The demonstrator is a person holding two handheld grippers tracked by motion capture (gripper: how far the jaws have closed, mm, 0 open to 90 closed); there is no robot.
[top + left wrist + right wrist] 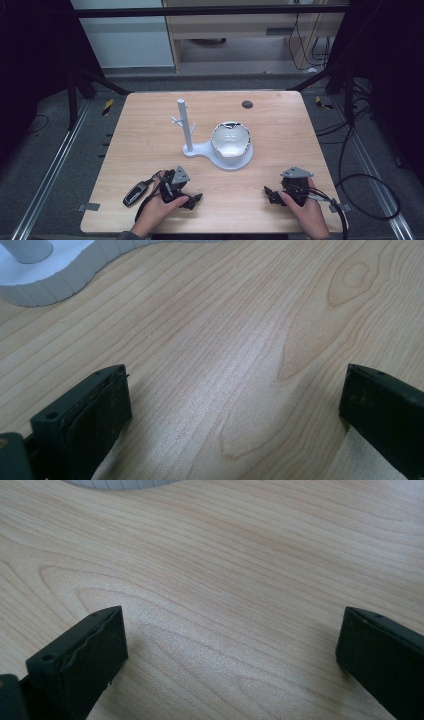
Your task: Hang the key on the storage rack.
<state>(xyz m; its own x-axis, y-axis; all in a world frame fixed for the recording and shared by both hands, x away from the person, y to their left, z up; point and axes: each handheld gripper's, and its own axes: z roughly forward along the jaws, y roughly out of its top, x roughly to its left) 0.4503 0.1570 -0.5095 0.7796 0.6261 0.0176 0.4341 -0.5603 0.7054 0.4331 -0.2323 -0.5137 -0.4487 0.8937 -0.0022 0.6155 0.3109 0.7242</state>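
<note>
The left gripper (191, 199) rests low at the near edge of the wooden desk (280, 125), held in the person's left hand (162, 207). Its fingers (95, 415) stand wide apart with only bare wood grain between them, and they grip nothing. The right gripper (272, 195) sits in the right hand (307, 212) at the near right of the desk, well apart from the left one. Its fingers (85, 655) are likewise spread wide over bare wood, holding nothing.

Ahead of both pairs of fingers, roughly between them and farther out on the desk, stands a white stand (200, 149) with an upright post (184, 122) bearing short pegs. A white cup (230, 141) sits on the broad part of that base, to the right of the post, its opening tipped toward the camera. In the left gripper view the ribbed edge of the base (60, 282) lies beyond the fingers, up and to the left, clear of them. In the right gripper view a sliver of the same base (120, 484) shows far ahead of the fingers.

A dark handheld device (136, 193) lies on the desk just outside the left gripper, away from the stand. A small dark disc (247, 104) sits far beyond the cup.
</note>
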